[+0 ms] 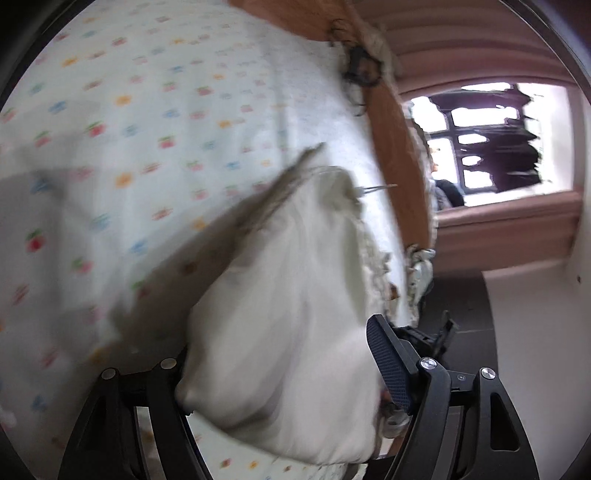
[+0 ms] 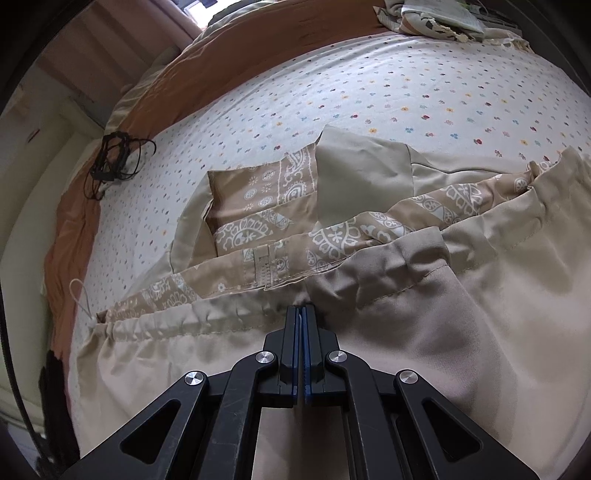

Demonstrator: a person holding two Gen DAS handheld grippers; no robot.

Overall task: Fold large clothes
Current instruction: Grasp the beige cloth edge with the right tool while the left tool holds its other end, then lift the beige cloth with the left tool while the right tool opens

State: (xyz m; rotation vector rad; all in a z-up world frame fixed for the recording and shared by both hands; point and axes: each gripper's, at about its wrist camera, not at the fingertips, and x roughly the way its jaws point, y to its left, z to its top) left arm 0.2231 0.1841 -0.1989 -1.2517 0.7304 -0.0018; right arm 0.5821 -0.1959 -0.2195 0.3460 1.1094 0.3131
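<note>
Motion-blurred cream cloth point(image 1: 280, 332) hides the left gripper's point(image 1: 280, 373) near finger, while the flowered bedsheet point(image 1: 147, 122) smears and the picture's edge crops the folded pile point(image 2: 443, 18).

Garment point(image 2: 369, 236) spread across bed sheet point(image 2: 369, 85), cable bundle point(image 2: 114, 155) at sheet's left edge

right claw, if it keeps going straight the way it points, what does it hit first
Most likely the gathered beige hem of the garment, just past the shut right claw; whether the claw already pinches the cloth is unclear. The patterned panel and spotted bedsheet lie beyond.
</note>
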